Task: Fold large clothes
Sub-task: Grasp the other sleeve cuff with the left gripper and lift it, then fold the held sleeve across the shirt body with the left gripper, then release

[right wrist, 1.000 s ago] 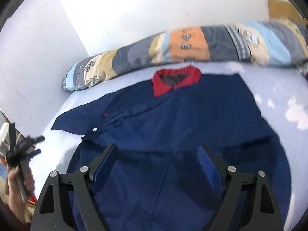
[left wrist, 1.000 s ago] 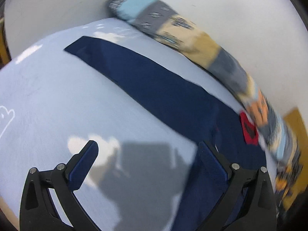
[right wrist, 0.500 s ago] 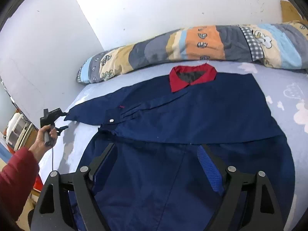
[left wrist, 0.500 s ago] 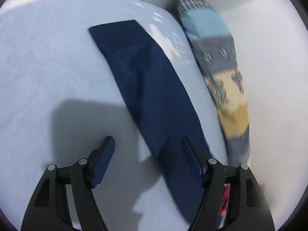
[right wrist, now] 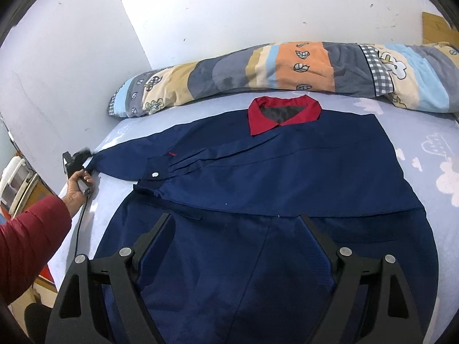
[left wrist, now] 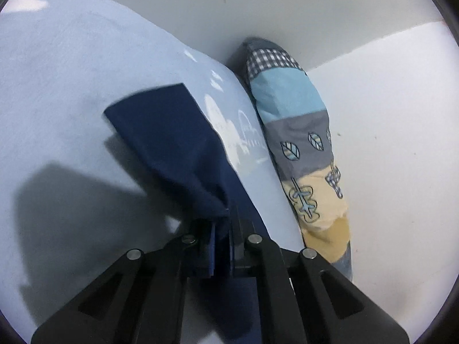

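Observation:
A large navy garment [right wrist: 287, 177] with a red collar [right wrist: 282, 110] lies spread flat on the light blue bed. Its left sleeve [left wrist: 175, 143] stretches toward the bed's left edge. My left gripper [left wrist: 222, 229] is shut on the sleeve's end, and the cloth bunches at the jaws; it also shows in the right wrist view [right wrist: 75, 159], held by a hand in a red sleeve. My right gripper [right wrist: 235, 223] is open and empty, hovering above the garment's lower half.
A long patchwork bolster pillow [right wrist: 281, 70] lies along the white wall behind the collar; its end shows in the left wrist view [left wrist: 295, 132]. The bedsheet [left wrist: 57, 91] has white cloud prints. The bed's left edge [right wrist: 86, 209] drops to the floor.
My left gripper moved up to the sleeve end and closed on it, bunching the cloth. The right gripper stayed open above the garment, with the view rising slightly.

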Motion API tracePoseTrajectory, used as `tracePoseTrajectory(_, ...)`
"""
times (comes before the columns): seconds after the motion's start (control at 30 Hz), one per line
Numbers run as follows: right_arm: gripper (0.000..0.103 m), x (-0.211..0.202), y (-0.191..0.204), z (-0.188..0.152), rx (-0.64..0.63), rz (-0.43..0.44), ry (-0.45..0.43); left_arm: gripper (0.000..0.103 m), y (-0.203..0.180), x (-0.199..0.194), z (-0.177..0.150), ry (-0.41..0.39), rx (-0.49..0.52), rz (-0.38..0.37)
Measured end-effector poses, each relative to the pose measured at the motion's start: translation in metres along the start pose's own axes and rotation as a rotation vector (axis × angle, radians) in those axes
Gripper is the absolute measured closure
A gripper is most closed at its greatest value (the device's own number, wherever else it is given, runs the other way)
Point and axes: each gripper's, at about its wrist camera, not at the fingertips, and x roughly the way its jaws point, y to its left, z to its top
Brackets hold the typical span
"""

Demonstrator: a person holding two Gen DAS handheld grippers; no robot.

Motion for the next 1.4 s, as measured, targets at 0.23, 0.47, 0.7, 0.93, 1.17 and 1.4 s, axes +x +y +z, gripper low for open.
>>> tracePoseTrajectory(0.23, 0.016, -0.021, -0.012, 0.008, 0.061, 0.025, -0.066, 0.099, -0.071, -0.043, -0.001, 0.000, 0.193, 0.021)
tracePoseTrajectory(0.47, 0.016, -0.051, -0.030, 0.020, 0.117, 0.004, -0.168, 0.099, -0.203, -0.083, -0.042, 0.077, 0.384, -0.070)
tracePoseTrajectory(0.7, 0.016, -0.080, -0.059, 0.024, 0.220, 0.021, -0.241, 0.099, -0.343, -0.125, -0.134, 0.173, 0.549, -0.212)
tracePoseTrajectory(0.93, 0.016, -0.118, -0.086, 0.021, 0.255, 0.014, -0.321, 0.099, -0.428, -0.134, -0.271, 0.324, 0.682, -0.317)
tracePoseTrajectory(1.17, 0.015, -0.142, -0.120, 0.013, 0.329, 0.016, -0.360, 0.098, -0.430, -0.090, -0.429, 0.475, 0.786, -0.272)
tracePoseTrajectory(1.4, 0.015, -0.160, -0.148, 0.007, 0.395, 0.028, -0.390, 0.097, -0.365, -0.048, -0.575, 0.573, 1.014, -0.030)
